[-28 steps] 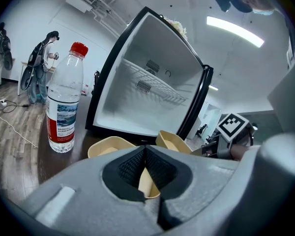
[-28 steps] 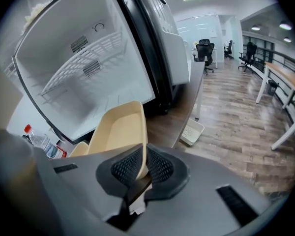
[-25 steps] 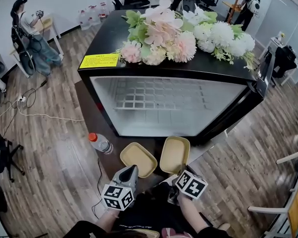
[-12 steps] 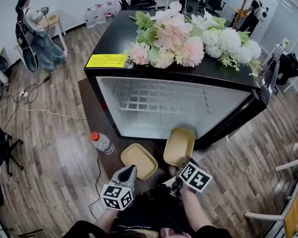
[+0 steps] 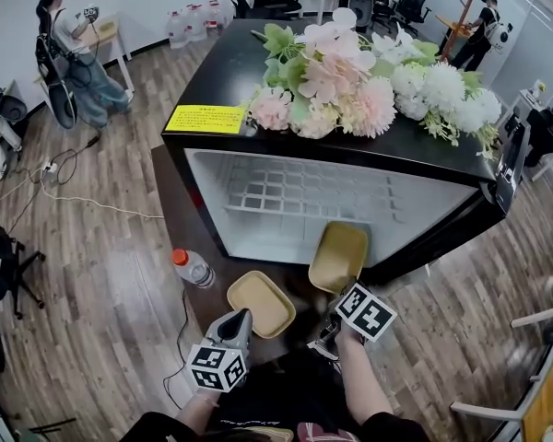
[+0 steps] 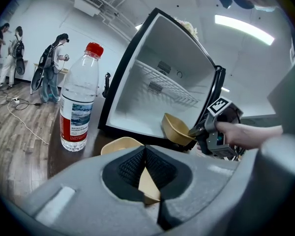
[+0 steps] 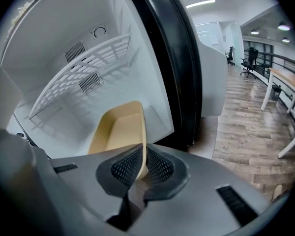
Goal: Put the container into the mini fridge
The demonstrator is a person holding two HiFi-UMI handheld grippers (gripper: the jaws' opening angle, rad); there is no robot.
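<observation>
The left gripper (image 5: 242, 315) and the right gripper (image 5: 336, 295) have the same smooth, rounded body of light grey moulded plastic. Black mesh-textured pads (image 6: 130, 167) line the inner faces of their jaws. Each gripper carries a white cube (image 5: 218, 366) printed with black square markers. Seen from the left gripper view, the right gripper's housing is darker grey. The person wears black clothing (image 5: 276, 389), and the forearms are uncovered.

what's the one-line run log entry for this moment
right gripper: shut on container at open fridge mouth | left gripper: shut on second container | status: container not yet set inside
</observation>
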